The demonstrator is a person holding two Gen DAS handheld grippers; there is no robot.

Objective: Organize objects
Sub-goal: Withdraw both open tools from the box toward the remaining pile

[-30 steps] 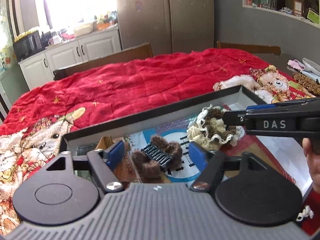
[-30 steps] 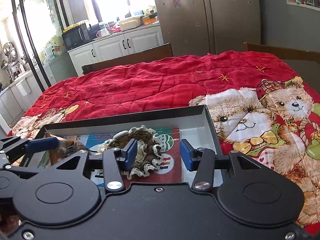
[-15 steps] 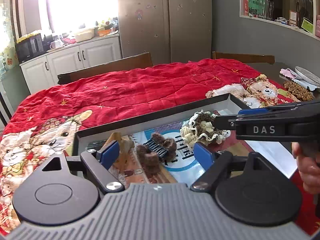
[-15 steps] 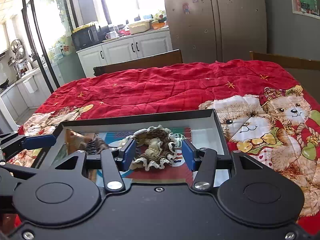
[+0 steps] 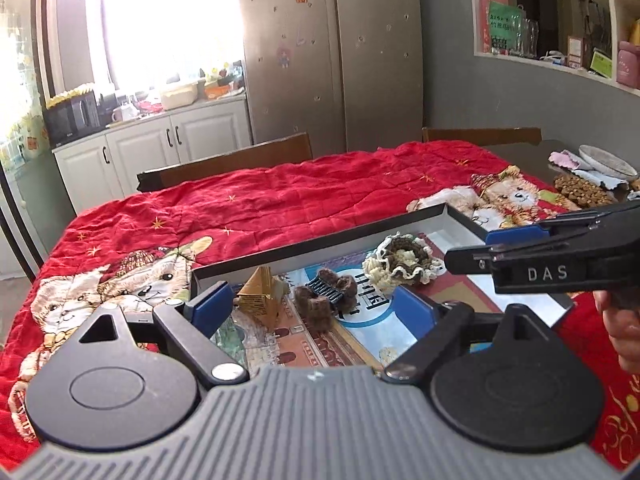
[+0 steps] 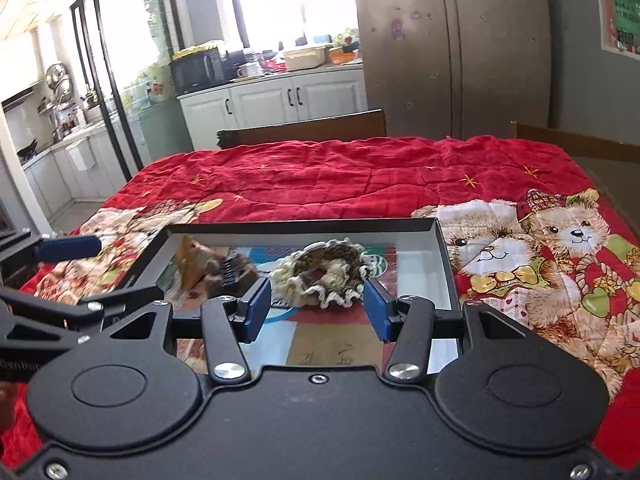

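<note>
Above, two hand-held grippers hang over a shallow black-rimmed tray laid on a table draped in a quilted red blanket printed with teddy bears. Inside the tray, a ruffled cream-and-brown crocheted scrunchie lies toward the right; a fuzzy brown hair claw with black comb teeth sits at centre, and a folded tan paper pyramid stands near the left wall. Glossy printed sheets line the tray floor. The left gripper, its blue-padded fingers spread wide, holds nothing; the pyramid and claw show between them. The right gripper is likewise released, blue pads apart, with the scrunchie lying just beyond them and untouched. In the left wrist view, part of the right gripper's side crosses the right edge, lettered "DAS", and hides the tray's right portion. Behind stand wooden chair backs, a steel double-door refrigerator, white cabinets and a microwave under a bright, washed-out window. The pyramid and claw are smeared in the right wrist view, possibly overlapping. Dishes at the table's far right are cut off.
</note>
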